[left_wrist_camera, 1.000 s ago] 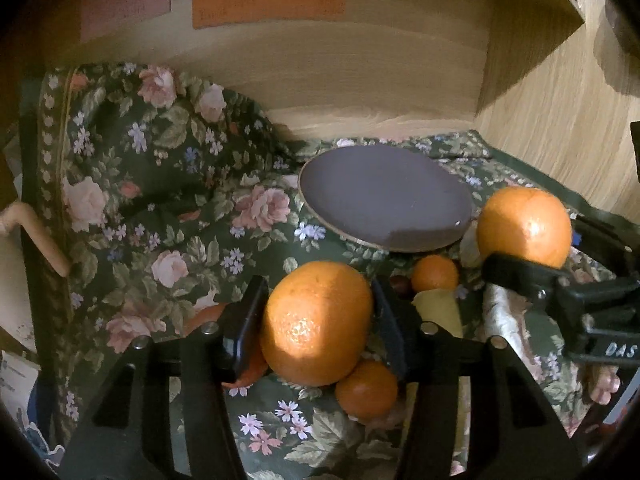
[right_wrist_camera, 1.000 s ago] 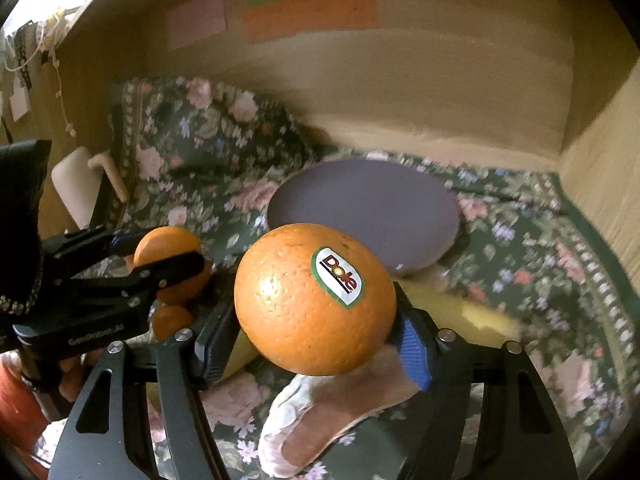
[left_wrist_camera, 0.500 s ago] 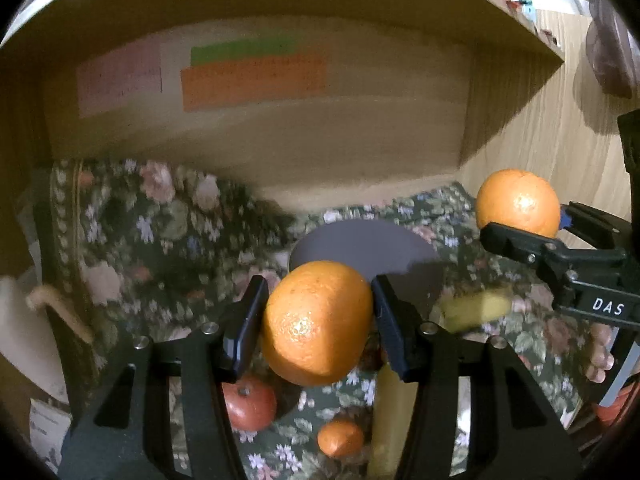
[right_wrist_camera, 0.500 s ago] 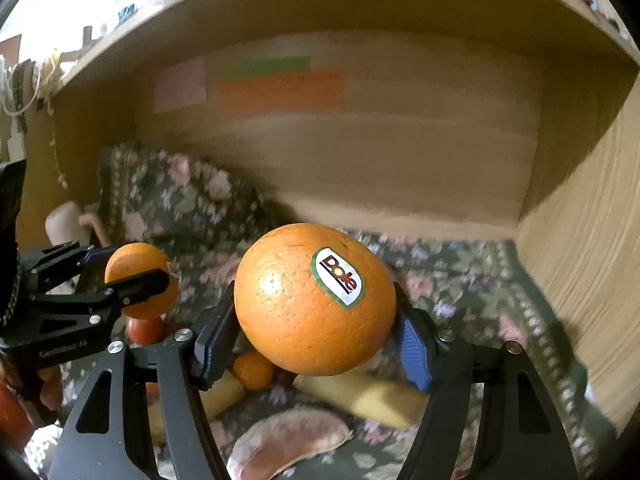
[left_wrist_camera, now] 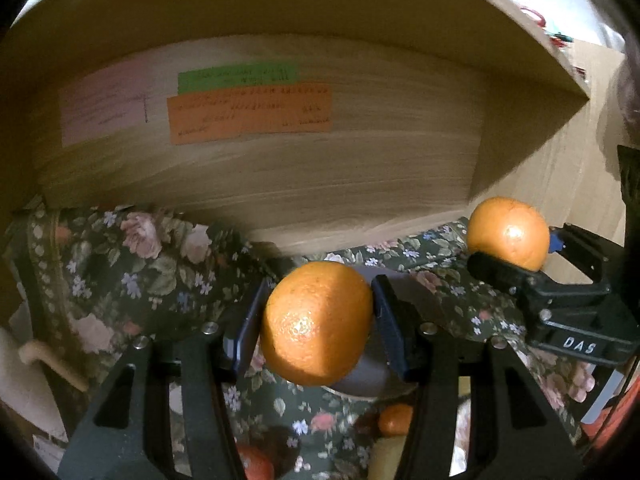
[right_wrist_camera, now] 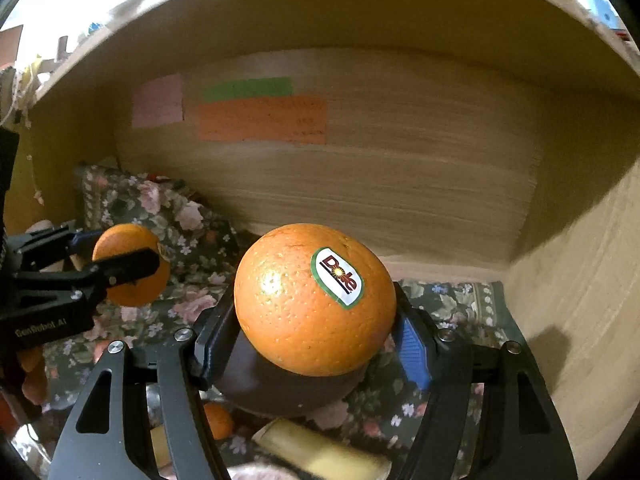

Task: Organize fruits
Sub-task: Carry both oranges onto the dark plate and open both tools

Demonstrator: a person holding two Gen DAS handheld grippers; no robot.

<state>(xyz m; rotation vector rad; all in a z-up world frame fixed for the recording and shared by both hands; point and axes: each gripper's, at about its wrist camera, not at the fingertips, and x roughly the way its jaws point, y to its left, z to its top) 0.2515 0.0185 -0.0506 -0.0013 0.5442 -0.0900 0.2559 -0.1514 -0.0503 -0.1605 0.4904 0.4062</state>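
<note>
Both jaws pinching an orange each, carried above the dark plate.

My right gripper (right_wrist_camera: 316, 332) is squeezing the Dole-stickered orange (right_wrist_camera: 312, 308); my left gripper (left_wrist_camera: 316, 324) is clamping the plain orange (left_wrist_camera: 316, 324), both over the plate (right_wrist_camera: 288, 392) on the floral cloth (right_wrist_camera: 448, 304). Risk: round fruit rolling off the plate, or both grippers colliding. Gripper bodies are reading "DAS" and "GenRobot.AI"; wall notes (left_wrist_camera: 248, 114) illegible.
</note>
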